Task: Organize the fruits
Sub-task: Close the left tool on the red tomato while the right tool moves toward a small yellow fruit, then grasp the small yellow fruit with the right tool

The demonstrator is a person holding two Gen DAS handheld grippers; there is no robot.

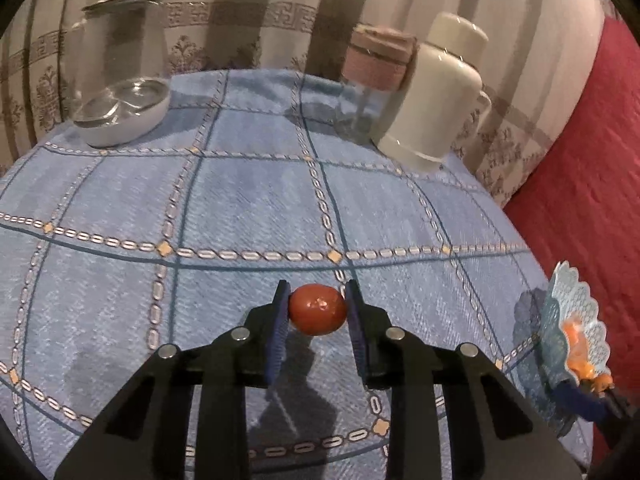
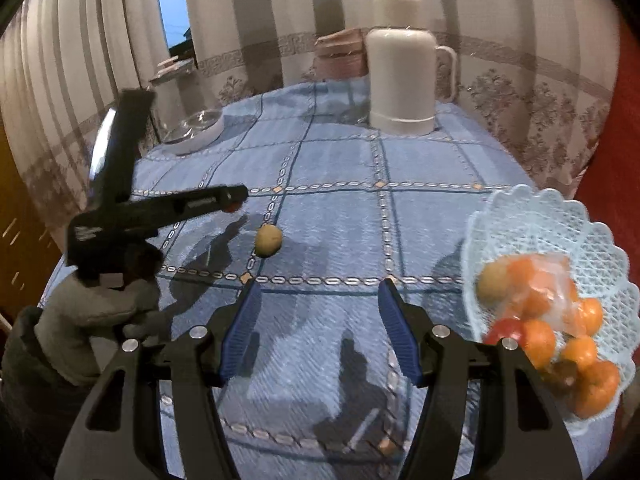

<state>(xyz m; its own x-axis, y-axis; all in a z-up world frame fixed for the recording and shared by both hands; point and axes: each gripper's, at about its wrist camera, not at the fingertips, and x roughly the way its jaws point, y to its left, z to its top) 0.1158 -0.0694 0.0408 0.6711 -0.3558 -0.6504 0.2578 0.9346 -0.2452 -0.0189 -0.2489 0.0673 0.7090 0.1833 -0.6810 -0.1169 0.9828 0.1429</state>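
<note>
The left gripper (image 1: 317,308) has its blue-padded fingers (image 1: 280,322) pressed against both sides of a small red fruit (image 1: 317,309), an oval, glossy thing, deep red with a bright highlight on top. It sits at the fingertips above the blue checked cloth of the desk (image 1: 248,200), with its shadow just beneath it on the cloth.

The right gripper (image 2: 319,304) has its fingers (image 2: 244,320) spread wide with nothing between them, above bare cloth nearer the camera than the thermos (image 2: 402,68).

The pale blue lace-patterned basket (image 2: 560,232) lies to the right of the thermos and nearer the camera. In it are several orange fruits (image 2: 538,340), one yellowish fruit (image 2: 494,282), something red and a crumpled clear plastic wrap. The left wrist view catches only the basket's edge (image 1: 576,312) at the far right of the frame, seen nearly side-on.

Only the right wrist view shows a small round tan fruit (image 2: 268,240) lying alone on the desk, left of the thermos and nearer the camera, and the left gripper from outside (image 2: 234,200), with a sliver of red at its tip, held by a grey-sleeved arm.

The left wrist view shows more clearly a glass jar with a lid (image 1: 120,60) standing in a shallow white dish (image 1: 124,120), well left of the thermos (image 1: 436,92), and a pink-lidded jar (image 1: 372,80) just beside it.
</note>
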